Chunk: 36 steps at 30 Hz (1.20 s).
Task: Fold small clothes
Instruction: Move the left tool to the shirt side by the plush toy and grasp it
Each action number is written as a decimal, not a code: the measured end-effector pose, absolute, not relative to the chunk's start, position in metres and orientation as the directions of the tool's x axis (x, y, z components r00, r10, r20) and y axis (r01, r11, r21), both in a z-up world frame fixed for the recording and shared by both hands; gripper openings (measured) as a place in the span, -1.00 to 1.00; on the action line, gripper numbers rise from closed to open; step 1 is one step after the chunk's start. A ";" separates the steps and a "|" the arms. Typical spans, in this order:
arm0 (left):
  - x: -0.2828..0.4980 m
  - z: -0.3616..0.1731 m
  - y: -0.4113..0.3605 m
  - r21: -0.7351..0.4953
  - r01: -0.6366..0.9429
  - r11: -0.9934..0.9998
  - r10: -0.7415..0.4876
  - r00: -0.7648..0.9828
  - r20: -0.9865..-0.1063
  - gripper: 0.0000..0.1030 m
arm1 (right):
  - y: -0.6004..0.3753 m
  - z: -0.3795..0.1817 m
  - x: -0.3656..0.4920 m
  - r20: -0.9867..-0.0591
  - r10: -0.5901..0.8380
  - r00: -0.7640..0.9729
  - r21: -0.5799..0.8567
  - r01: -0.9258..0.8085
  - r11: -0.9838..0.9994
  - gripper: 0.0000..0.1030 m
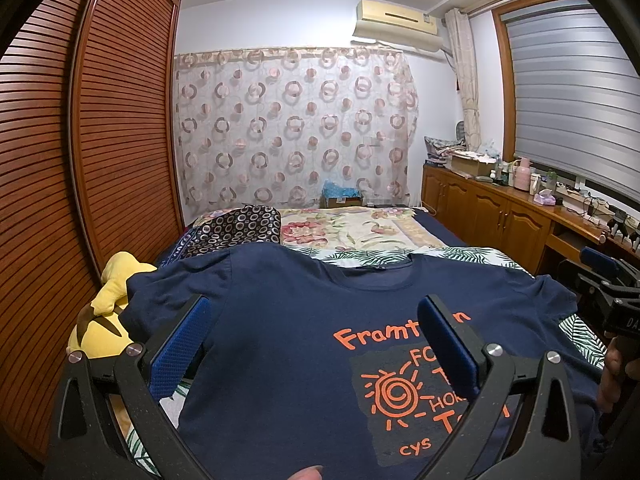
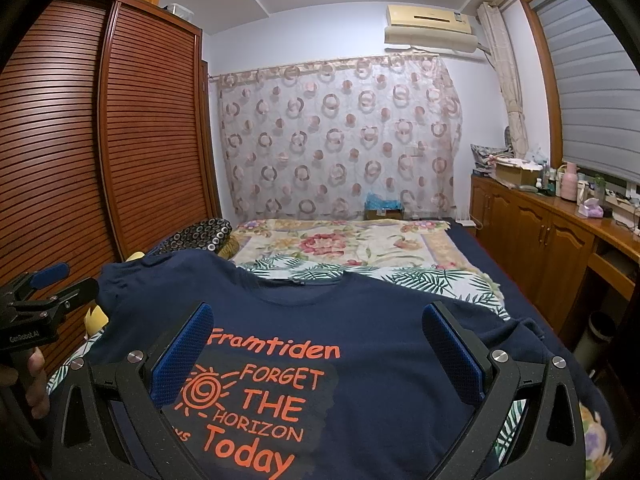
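Both the left gripper [image 1: 316,344] and right gripper [image 2: 318,350] hover spread wide and empty above the navy T-shirt [image 1: 288,360], which lies flat, print up, on the bed [image 1: 476,246]. Folding seems not yet begun; next, each should probably pinch a sleeve or side edge.

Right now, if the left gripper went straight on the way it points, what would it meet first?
Probably the navy T-shirt: the open left gripper hovers low over its chest, aimed towards the collar. If it clears the cloth, the floral bedspread comes next; depth is unclear.
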<state>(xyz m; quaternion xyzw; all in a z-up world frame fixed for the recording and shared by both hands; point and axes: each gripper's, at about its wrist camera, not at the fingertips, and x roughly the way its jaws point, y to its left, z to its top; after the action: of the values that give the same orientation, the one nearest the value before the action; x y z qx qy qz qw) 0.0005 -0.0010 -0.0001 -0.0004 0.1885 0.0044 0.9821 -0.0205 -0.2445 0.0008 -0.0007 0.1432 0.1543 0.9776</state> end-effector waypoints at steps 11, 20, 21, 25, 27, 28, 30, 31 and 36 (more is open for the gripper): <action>0.012 -0.001 0.009 0.006 -0.023 1.000 0.024 0.910 -0.414 1.00 | -0.235 -0.003 -0.009 -0.308 0.357 0.882 0.040 -0.363 0.931 1.00; 0.027 -0.014 0.032 0.003 -0.040 0.999 0.037 0.887 -0.461 1.00 | -0.214 -0.007 0.007 -0.359 0.420 0.834 0.020 -0.443 0.896 1.00; 0.029 -0.015 0.034 0.001 -0.042 0.999 0.037 0.884 -0.466 1.00 | -0.213 -0.006 0.010 -0.365 0.428 0.827 0.021 -0.453 0.891 1.00; 0.033 -0.023 0.046 -0.008 -0.047 0.999 0.037 0.876 -0.480 1.00 | -0.209 -0.006 0.020 -0.394 0.463 0.794 0.029 -0.492 0.870 1.00; 0.033 -0.029 0.055 -0.014 -0.044 0.999 0.032 0.872 -0.489 1.00 | -0.210 -0.004 0.024 -0.402 0.472 0.785 0.029 -0.504 0.863 1.00; 0.034 -0.032 0.059 -0.021 -0.041 0.999 0.025 0.869 -0.494 1.00 | -0.210 -0.003 0.026 -0.408 0.473 0.781 0.025 -0.509 0.860 1.00; 0.039 -0.037 0.071 -0.042 -0.039 0.998 0.012 0.863 -0.504 1.00 | -0.210 -0.003 0.032 -0.421 0.478 0.771 0.019 -0.519 0.854 1.00; 0.041 -0.039 0.078 -0.050 -0.040 0.998 0.009 0.861 -0.508 1.00 | -0.210 -0.003 0.036 -0.427 0.479 0.767 0.018 -0.523 0.852 1.00; 0.049 -0.042 0.109 -0.077 -0.046 0.996 -0.001 0.854 -0.521 1.00 | -0.208 -0.004 0.053 -0.449 0.488 0.749 0.006 -0.544 0.839 1.00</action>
<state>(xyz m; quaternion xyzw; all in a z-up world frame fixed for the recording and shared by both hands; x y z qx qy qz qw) 0.0486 0.1093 -0.0415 -0.0436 0.2704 0.0118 0.9617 0.0533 -0.2077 -0.0043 -0.0628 0.2219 0.2766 0.9329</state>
